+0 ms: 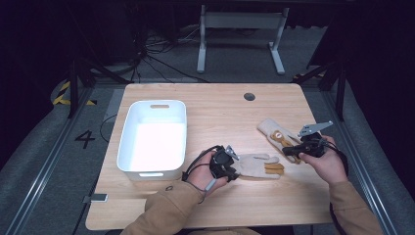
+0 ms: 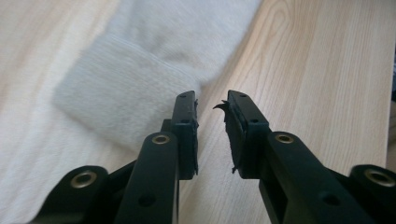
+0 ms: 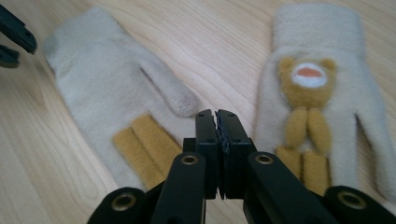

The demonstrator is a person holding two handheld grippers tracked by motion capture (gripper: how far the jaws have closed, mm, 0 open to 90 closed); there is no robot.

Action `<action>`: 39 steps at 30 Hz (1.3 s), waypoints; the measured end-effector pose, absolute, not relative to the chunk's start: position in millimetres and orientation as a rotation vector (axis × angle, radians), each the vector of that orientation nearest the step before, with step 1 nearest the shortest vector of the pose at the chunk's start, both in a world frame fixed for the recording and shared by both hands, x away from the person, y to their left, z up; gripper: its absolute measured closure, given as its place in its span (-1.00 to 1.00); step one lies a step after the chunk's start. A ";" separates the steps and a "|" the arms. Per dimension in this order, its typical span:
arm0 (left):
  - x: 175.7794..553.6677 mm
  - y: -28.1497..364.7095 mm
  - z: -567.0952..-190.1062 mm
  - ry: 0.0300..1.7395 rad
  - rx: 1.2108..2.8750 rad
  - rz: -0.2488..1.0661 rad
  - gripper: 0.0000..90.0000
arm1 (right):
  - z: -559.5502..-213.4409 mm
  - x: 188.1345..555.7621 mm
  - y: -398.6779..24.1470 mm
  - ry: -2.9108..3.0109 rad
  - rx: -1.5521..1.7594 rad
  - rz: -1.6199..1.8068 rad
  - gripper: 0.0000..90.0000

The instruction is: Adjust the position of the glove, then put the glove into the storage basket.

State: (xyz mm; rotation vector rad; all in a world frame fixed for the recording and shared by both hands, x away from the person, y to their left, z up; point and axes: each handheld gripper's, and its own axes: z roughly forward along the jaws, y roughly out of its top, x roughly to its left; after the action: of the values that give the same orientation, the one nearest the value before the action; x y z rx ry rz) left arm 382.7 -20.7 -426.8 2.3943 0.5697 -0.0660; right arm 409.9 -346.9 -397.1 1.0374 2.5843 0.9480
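Two cream knit gloves lie on the wooden table (image 1: 220,112). The plain-side glove (image 1: 257,165) rests right of my left gripper (image 1: 235,171), whose tips are at its cuff. In the left gripper view the ribbed cuff (image 2: 126,93) lies just left of the jaws, and my left gripper (image 2: 211,105) is open with bare wood in the gap. The bear-face glove (image 1: 275,134) lies by my right gripper (image 1: 289,151). In the right gripper view my right gripper (image 3: 216,114) is shut with nothing in it, between the plain glove (image 3: 107,88) and the bear glove (image 3: 317,93).
A white plastic bin (image 1: 128,142) stands on the left half of the table, its inside bare. A round dark hole (image 1: 249,96) sits near the table's far edge. The left gripper's black tips (image 3: 14,37) show at the top left of the right gripper view.
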 end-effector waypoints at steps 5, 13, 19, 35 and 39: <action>387.4 -8.2 -415.8 0.615 2.350 -0.042 0.56 | -397.1 408.6 -350.2 2.553 1.050 0.956 0.92; 394.3 9.2 -406.3 0.702 2.288 0.024 0.40 | -395.7 408.1 -352.8 2.481 1.056 0.995 0.73; 400.0 16.6 -408.0 0.763 2.271 0.070 0.27 | -396.5 410.3 -358.0 2.370 1.083 1.050 0.43; 395.7 32.3 -413.9 0.863 2.236 0.133 0.02 | -422.4 441.8 -360.9 2.292 1.181 1.002 0.00; 392.9 33.2 -414.5 0.860 2.237 0.131 0.00 | -430.1 448.5 -362.1 2.293 1.218 0.967 -0.02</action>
State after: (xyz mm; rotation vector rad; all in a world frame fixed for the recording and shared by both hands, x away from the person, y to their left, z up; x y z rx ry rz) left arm 392.9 33.2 -414.5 2.2367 0.8602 0.1310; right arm 448.5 -362.1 -430.1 1.2177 2.2933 0.9674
